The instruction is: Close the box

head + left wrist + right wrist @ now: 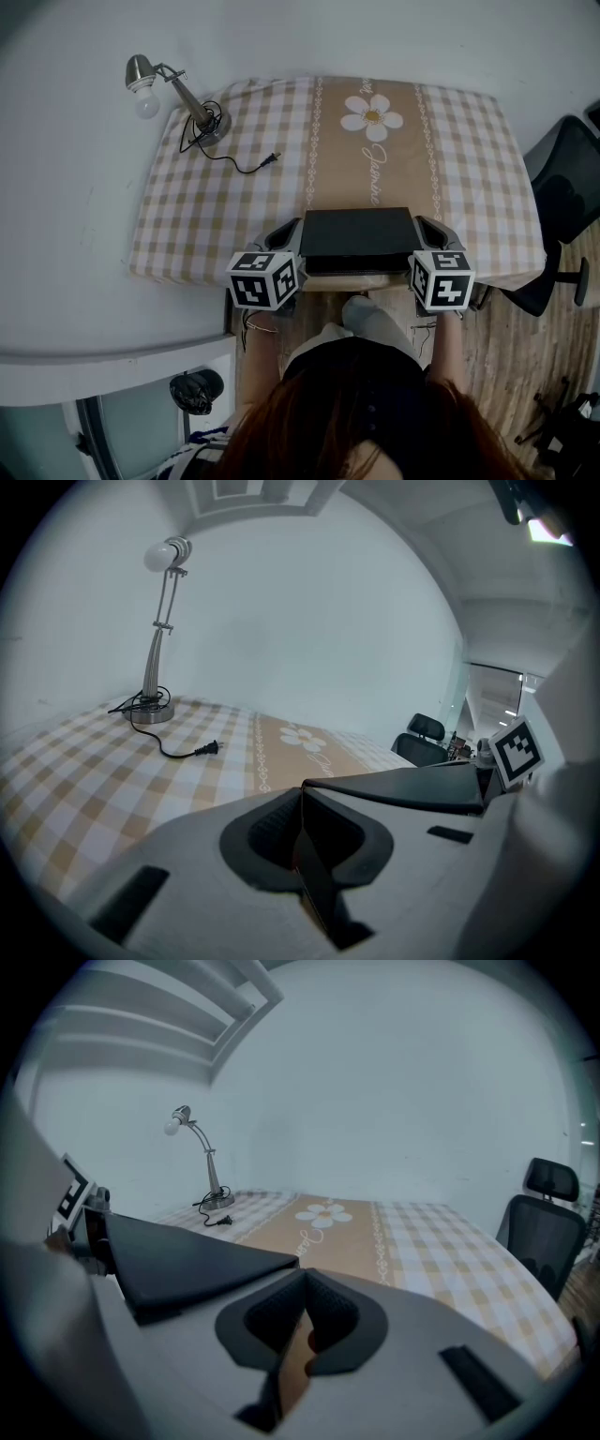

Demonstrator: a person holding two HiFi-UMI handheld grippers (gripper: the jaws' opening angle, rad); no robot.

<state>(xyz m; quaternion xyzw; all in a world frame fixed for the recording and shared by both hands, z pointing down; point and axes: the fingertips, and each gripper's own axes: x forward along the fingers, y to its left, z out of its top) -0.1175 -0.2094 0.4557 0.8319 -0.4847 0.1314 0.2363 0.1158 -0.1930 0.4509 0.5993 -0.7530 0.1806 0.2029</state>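
- Head view shows the black box (pixel 356 232) at the near edge of the table (pixel 450 141), right in front of the person.
- The left tool (pixel 286 231) is at the box's left side and the right tool (pixel 433 231) is at its right side. Both touch it.
- The lid (pixel 356 223) lies flat over the top of the box. You cannot see inside the box from above.
- A thin dark line runs along the front, under the lid's edge. I think the lid is on but maybe not pushed all the way down.
- In the left gripper view the tool's two jaws are pressed together. The lid's corner (pixel 403 787) comes right up to where they meet, so this tool looks like it is pinching the lid's edge.
- In the right gripper view it looks the same. The jaws are squeezed together and the lid (pixel 187 1255) reaches their tips. A bit of tan shows in the crack between them, and I cannot tell what it is.
- From that side the lid looks a little tipped, higher at the far end.
- So most of the job looks done. What is left, I would guess, is to press the lid flat, let go and lift the tools away.
- A lamp (pixel 173 89) stands at the far left corner with its plug (pixel 273 157) lying loose on the checked cloth, well away from the box.
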